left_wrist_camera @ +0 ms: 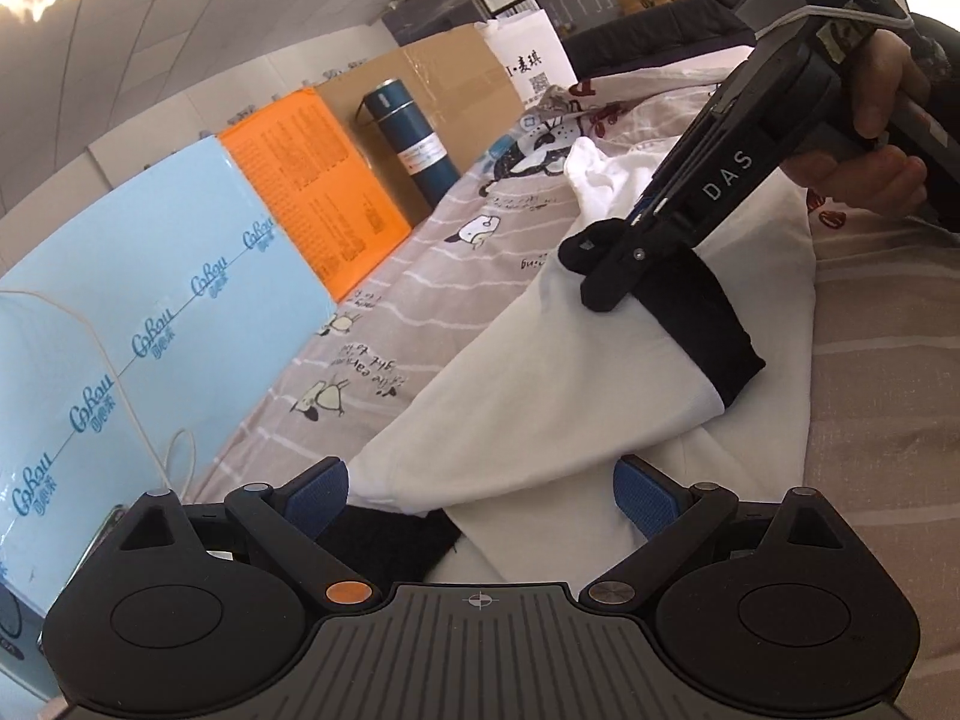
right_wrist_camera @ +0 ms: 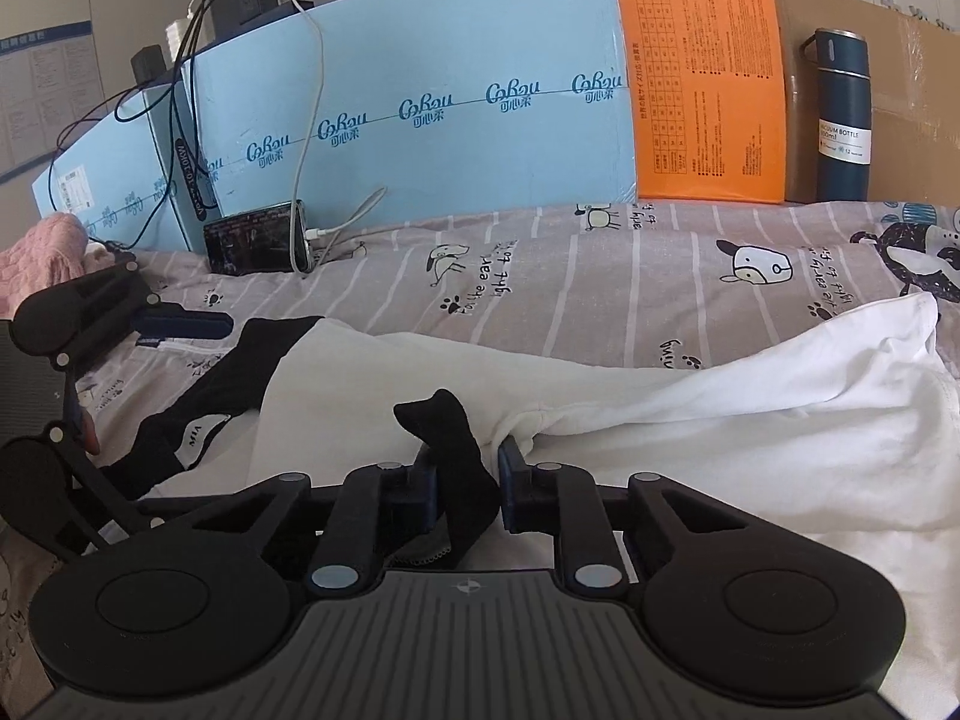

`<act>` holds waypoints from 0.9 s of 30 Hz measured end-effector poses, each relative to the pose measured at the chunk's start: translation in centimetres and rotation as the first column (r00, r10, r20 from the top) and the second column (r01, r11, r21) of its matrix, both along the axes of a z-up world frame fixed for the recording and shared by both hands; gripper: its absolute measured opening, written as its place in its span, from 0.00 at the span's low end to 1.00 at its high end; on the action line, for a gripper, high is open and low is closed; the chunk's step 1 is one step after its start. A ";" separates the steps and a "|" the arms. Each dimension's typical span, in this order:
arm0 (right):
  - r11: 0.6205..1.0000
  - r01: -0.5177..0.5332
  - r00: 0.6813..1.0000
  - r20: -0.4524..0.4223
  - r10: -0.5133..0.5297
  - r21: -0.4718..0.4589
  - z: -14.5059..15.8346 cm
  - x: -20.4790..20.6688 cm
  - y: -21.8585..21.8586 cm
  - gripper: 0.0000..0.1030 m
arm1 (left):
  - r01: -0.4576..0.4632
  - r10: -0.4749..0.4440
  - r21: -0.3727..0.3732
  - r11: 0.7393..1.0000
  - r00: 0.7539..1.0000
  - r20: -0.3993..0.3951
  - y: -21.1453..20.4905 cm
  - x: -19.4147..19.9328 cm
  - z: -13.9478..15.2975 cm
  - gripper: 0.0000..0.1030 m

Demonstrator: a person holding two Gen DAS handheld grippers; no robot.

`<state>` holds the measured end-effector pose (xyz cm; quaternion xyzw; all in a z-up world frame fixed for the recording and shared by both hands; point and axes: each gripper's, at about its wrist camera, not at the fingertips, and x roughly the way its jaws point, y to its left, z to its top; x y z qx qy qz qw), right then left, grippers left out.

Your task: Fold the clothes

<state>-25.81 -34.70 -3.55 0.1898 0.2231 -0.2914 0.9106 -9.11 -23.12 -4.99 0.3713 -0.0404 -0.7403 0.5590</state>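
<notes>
Only R wrist view shows phone (right_wrist_camera: 255,246); L view shows hand (left_wrist_camera: 882,120).

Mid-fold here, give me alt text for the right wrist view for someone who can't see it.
The right hand-held gripper is shut on the black cuff of a white garment spread over a cartoon-print bedsheet. The left hand-held gripper sits at far left; blue boxes and a thermos line the back.
</notes>
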 end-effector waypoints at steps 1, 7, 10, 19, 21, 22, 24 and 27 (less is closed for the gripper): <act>1.000 0.006 1.000 0.026 -0.006 0.021 0.3 0.0 -0.5 0.14 | 0.011 -0.012 -0.012 1.000 0.999 -0.033 -0.4 0.1 0.1 0.93; 0.989 0.077 0.979 0.178 -0.099 0.125 3.0 0.7 -4.7 0.12 | -0.039 0.031 -0.045 0.998 0.987 -0.157 -3.7 1.6 0.6 0.19; 0.984 0.110 0.971 0.196 -0.137 0.144 3.8 1.9 -6.9 0.12 | -0.108 0.089 -0.080 0.991 0.974 -0.209 -5.5 2.9 1.3 0.16; 0.903 0.248 0.943 0.124 -0.308 0.351 2.2 6.9 -15.7 0.12 | -0.345 0.302 -0.125 0.930 0.913 -0.274 -13.7 7.3 1.3 0.20; 0.889 0.262 0.936 0.124 -0.329 0.375 1.1 7.4 -17.0 0.15 | -0.397 0.356 -0.130 0.909 0.899 -0.255 -14.9 7.8 0.5 0.21; 0.888 0.271 0.931 0.132 -0.340 0.372 0.7 7.5 -17.3 0.18 | -0.430 0.395 -0.109 0.896 0.886 -0.243 -15.5 8.0 0.4 0.22; 0.895 0.313 0.914 0.156 -0.375 0.317 0.1 7.5 -17.4 0.46 | -0.491 0.458 -0.080 0.867 0.850 -0.259 -16.2 9.0 0.3 0.29; 0.906 0.370 0.905 0.139 -0.402 0.207 0.1 7.5 -16.9 0.59 | -0.535 0.490 -0.069 0.842 0.812 -0.316 -15.8 10.5 0.7 0.57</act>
